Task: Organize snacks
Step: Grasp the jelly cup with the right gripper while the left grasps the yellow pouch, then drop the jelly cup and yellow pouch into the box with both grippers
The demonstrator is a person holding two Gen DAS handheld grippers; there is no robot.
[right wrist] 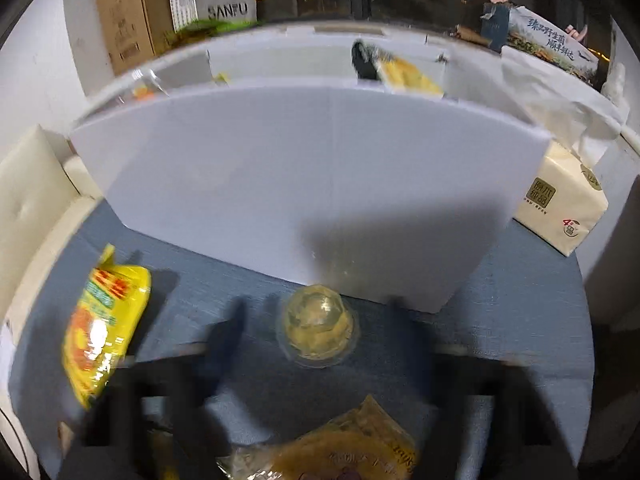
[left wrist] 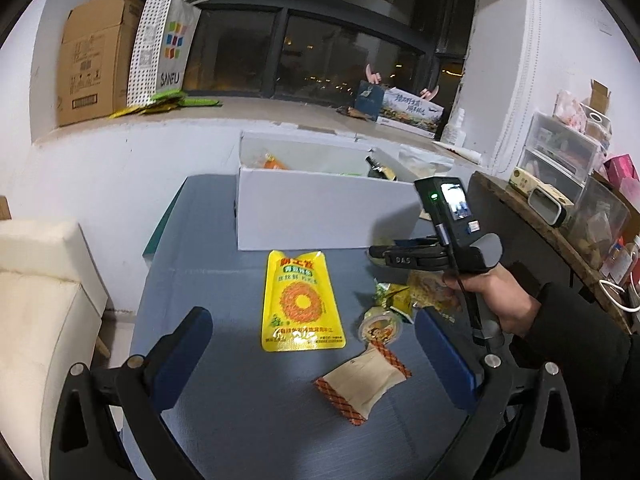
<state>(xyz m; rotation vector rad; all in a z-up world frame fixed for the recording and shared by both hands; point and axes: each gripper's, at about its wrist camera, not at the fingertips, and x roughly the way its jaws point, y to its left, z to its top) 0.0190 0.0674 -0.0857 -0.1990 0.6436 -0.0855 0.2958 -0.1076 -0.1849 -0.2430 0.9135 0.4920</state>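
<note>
Nearest in the right wrist view, a crinkly yellow bag [right wrist: 348, 448] lies at the near edge of the blue table [right wrist: 512, 320]. Just beyond it the right claw [right wrist: 318, 304] points steeply down. It is blurred, but its two dark fingers [right wrist: 230, 336] show apart and pinch nothing. The clear cup [right wrist: 318, 328] sits on the table between them, a little nearer the left finger and touching neither. It appears to be the snack now being picked.

To do this well, the person should probably centre the claw on the cup and sink until the pads are level with its wall. A soft squeeze is wise, since thin plastic like this likely buckles or pops out. The wall of the white box [right wrist: 304, 184] stands just behind the cup. The lift must therefore go straight up before going over the rim. Some snacks already lie inside the box.

A yellow packet [right wrist: 104, 328] lies flat to the left, well clear of this claw.

In the left wrist view, the left claw [left wrist: 312, 356] is spread wide and empty over the table. A brown-edged wrapper [left wrist: 362, 386] lies near its right finger. The yellow packet lies just beyond, between the finger lines, a likely next pick.
</note>
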